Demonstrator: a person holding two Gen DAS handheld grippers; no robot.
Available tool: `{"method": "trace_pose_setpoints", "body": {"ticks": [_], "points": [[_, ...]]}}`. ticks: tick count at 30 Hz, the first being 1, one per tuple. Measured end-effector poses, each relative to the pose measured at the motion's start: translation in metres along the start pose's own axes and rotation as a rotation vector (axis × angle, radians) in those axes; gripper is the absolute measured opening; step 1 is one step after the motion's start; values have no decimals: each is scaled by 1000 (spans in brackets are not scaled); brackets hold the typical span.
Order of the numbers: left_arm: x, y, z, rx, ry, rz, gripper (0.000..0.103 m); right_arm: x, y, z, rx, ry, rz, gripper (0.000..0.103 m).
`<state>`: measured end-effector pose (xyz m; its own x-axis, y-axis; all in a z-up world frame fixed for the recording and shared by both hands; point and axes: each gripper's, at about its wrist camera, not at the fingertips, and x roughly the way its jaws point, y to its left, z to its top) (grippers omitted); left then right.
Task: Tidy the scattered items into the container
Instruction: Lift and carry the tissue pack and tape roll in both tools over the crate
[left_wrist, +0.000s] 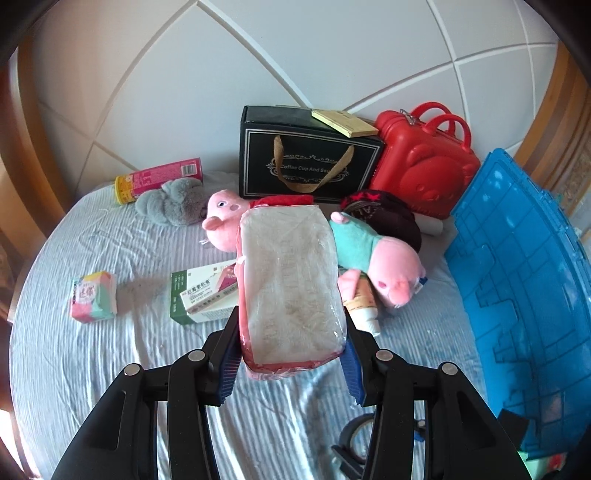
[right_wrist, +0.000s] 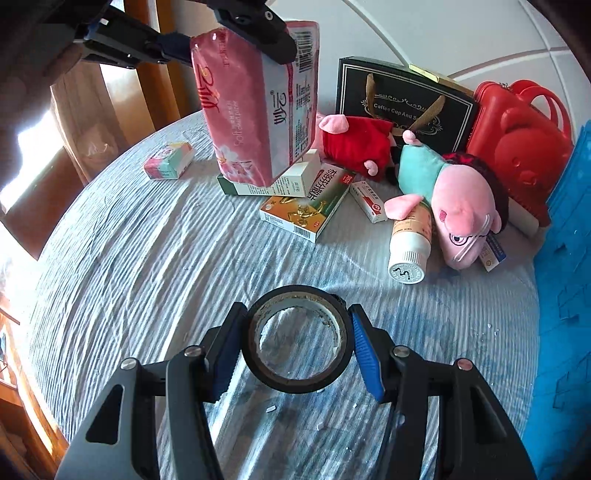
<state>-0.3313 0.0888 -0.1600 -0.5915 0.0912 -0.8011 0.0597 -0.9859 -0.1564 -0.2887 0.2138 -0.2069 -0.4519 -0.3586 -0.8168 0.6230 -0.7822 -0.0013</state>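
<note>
My left gripper (left_wrist: 290, 363) is shut on a pink tissue pack (left_wrist: 290, 284) and holds it above the bed; the pack also shows in the right wrist view (right_wrist: 258, 107). My right gripper (right_wrist: 299, 350) is shut on a black tape roll (right_wrist: 299, 341), just above the striped sheet. The blue container (left_wrist: 524, 280) stands at the right edge. Scattered on the bed are two pink pig plush toys (right_wrist: 454, 195) (left_wrist: 221, 218), medicine boxes (right_wrist: 306, 210), a white bottle (right_wrist: 410, 243), a small tissue packet (left_wrist: 94, 295) and a grey plush (left_wrist: 170, 203).
A black gift box (left_wrist: 310, 162) and a red case (left_wrist: 424, 162) stand at the back against the white headboard. A pink can (left_wrist: 159, 179) lies at the back left. A dark cap (left_wrist: 384, 214) lies behind the pig toy. Wooden furniture borders the bed's left.
</note>
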Motion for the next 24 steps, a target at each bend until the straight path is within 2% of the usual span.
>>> {"method": "trace_pose_setpoints", "body": {"ticks": [8, 15, 24], "points": [[-80, 18, -15, -40, -69, 28, 46, -65, 19, 4, -28, -56, -1, 55], [-140, 20, -34, -25, -136, 25, 46, -120, 32, 11, -45, -131, 13, 55], [-185, 23, -50, -28, -184, 24, 46, -182, 37, 19, -68, -231, 37, 55]]}}
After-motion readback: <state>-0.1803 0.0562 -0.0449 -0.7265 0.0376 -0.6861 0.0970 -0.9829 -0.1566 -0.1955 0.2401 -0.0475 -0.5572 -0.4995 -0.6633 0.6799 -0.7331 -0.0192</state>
